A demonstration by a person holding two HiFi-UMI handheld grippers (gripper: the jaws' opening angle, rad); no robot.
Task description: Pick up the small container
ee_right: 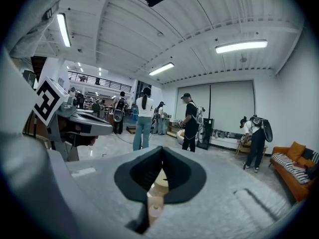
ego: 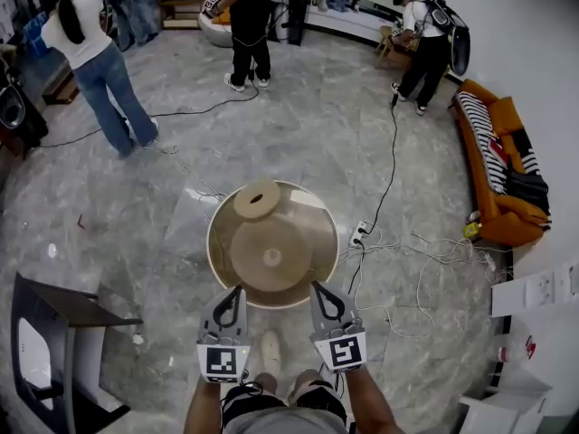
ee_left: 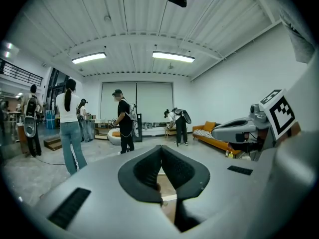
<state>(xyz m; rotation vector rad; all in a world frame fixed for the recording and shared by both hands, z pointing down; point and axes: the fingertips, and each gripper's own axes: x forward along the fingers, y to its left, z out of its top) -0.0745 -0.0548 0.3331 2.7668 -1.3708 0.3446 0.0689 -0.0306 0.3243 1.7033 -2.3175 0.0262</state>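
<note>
The small container [ego: 256,200] is a tan, round, shallow piece with a hole in its top. It lies on the far side of a round tan table [ego: 215,242], beyond a raised disc [ego: 271,256] at the table's middle. My left gripper [ego: 238,289] and right gripper [ego: 316,287] hover side by side over the table's near rim, both pointing at the container and well short of it. In the left gripper view the left gripper [ee_left: 161,148] has its pads pressed together with nothing between them. The right gripper [ee_right: 162,151] looks the same in its own view.
Cables and a power strip [ego: 358,234] trail over the marble floor right of the table. A dark desk [ego: 54,315] stands at the left and an orange sofa [ego: 493,165] at the right wall. Three people [ego: 95,57] stand at the far side of the room.
</note>
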